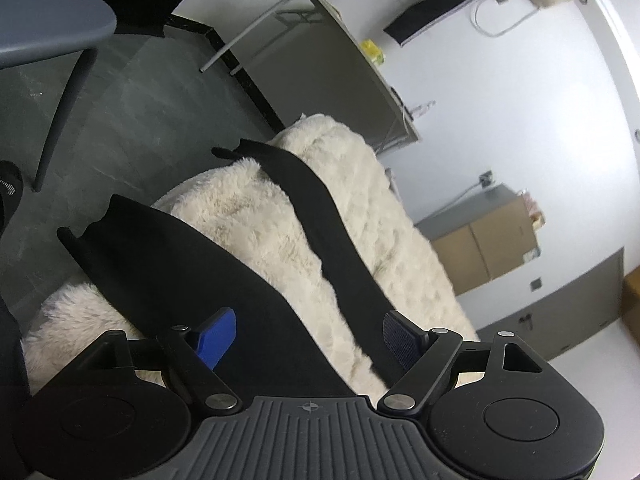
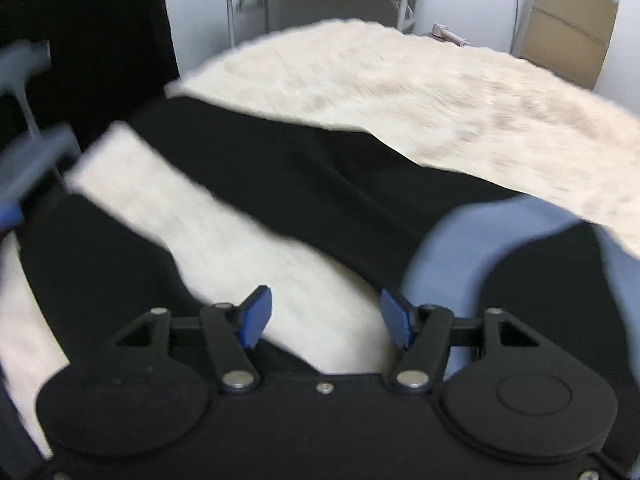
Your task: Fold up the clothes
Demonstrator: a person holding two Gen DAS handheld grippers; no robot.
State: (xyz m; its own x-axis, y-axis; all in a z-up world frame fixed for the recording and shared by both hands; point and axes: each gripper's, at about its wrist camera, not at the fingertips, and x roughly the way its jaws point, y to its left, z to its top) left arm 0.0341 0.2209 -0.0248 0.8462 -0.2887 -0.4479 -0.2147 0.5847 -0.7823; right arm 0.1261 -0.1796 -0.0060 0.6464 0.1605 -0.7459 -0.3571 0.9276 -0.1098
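A black garment (image 1: 180,272) lies on a cream fluffy blanket (image 1: 260,220). Two long parts of it stretch away, the narrower one (image 1: 320,208) across the blanket's middle. My left gripper (image 1: 308,340) hovers open over the wide part, its blue pads (image 1: 216,340) well apart and pressing on nothing. In the blurred right wrist view the black garment (image 2: 300,184) splits into two arms with the blanket (image 2: 400,80) between them. A light blue curved band (image 2: 460,240) sits at its right. My right gripper (image 2: 326,316) is open just above the blanket, with nothing gripped.
A folding table (image 1: 340,52) stands against the white wall beyond the blanket, with cardboard boxes (image 1: 492,240) further right. A grey chair (image 1: 48,28) stands on the dark floor (image 1: 120,120) at left. A blurred grey-blue shape (image 2: 32,160) is at the left edge.
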